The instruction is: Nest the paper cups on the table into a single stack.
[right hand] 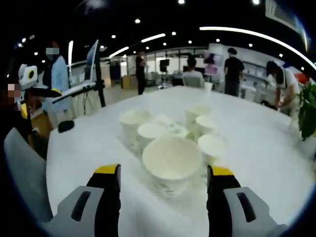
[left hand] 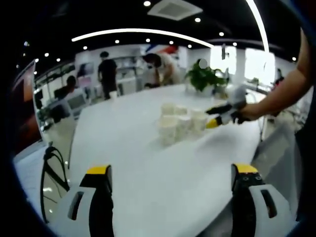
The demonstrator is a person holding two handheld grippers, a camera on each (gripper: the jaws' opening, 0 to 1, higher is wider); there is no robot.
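Two grippers stand with jaws spread. The right gripper (right hand: 163, 173) has its yellow-tipped jaws on either side of the nearest paper cup (right hand: 172, 160), not pressing it; behind crowd the other paper cups (right hand: 148, 129), touching or just beside one another on the white table (right hand: 256, 148). The left gripper (left hand: 173, 173) hangs above bare tabletop, well apart from the cluster. In the left gripper view the right gripper reaches the cups from the right, held by a hand (left hand: 249, 112). A potted plant (left hand: 205, 77) stands beyond the cups; several people (left hand: 106, 71) stand past the far edge.
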